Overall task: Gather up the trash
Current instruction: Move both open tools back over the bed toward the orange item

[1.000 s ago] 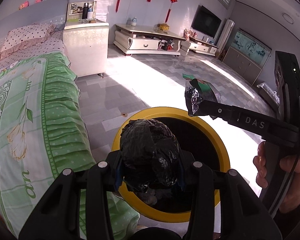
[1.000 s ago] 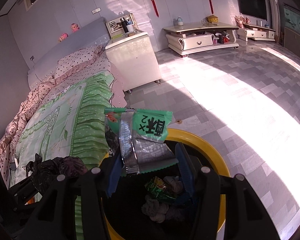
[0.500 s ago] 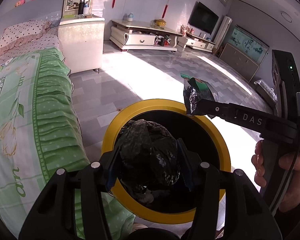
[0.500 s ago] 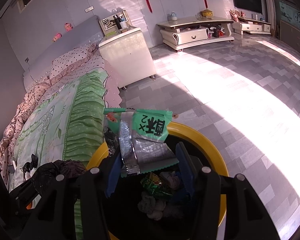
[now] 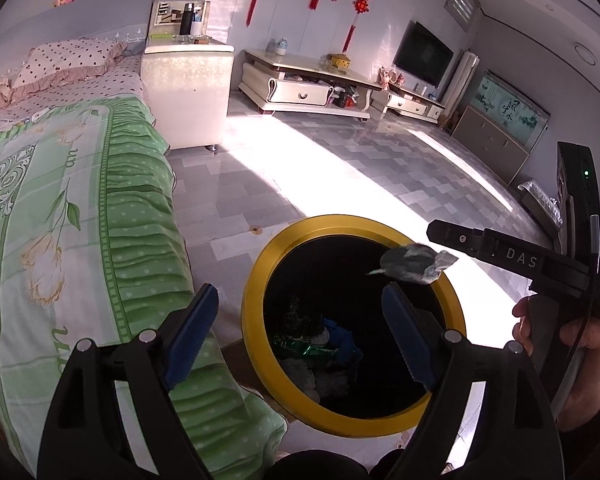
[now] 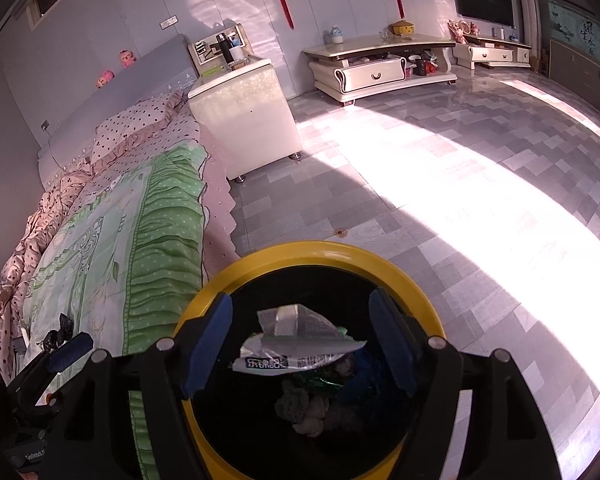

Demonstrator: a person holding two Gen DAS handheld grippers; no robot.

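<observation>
Green bedspread fills the left of the room, the bed (image 5: 72,216) running from about 8 to 11 o'clock in the left wrist view, with grey floor tiles (image 5: 340,168) in hard sun beyond. Close beside the bed stands the bin (image 5: 256,280), black inside with a yellow rim, at 6 o'clock under both tools. Rags and a green packet already lie at its bottom.

Left gripper (image 5: 300,334) has let go: its jaws are opening, blue pads wide apart, with nothing between them but the bin's mouth below.

Right gripper (image 6: 300,344) is opening too, and the wrapper (image 6: 300,344) hangs loose between its pads over the bin, touching neither as far as I can tell. From the left view the wrapper (image 5: 414,266) shows at 3 o'clock, just under the right tool's tip.

I'd judge that wrapper feather-light, crinkly and slick, foil-lined; it will flutter rather than drop straight. Pinch it across a flat folded edge, not a corner.
</observation>
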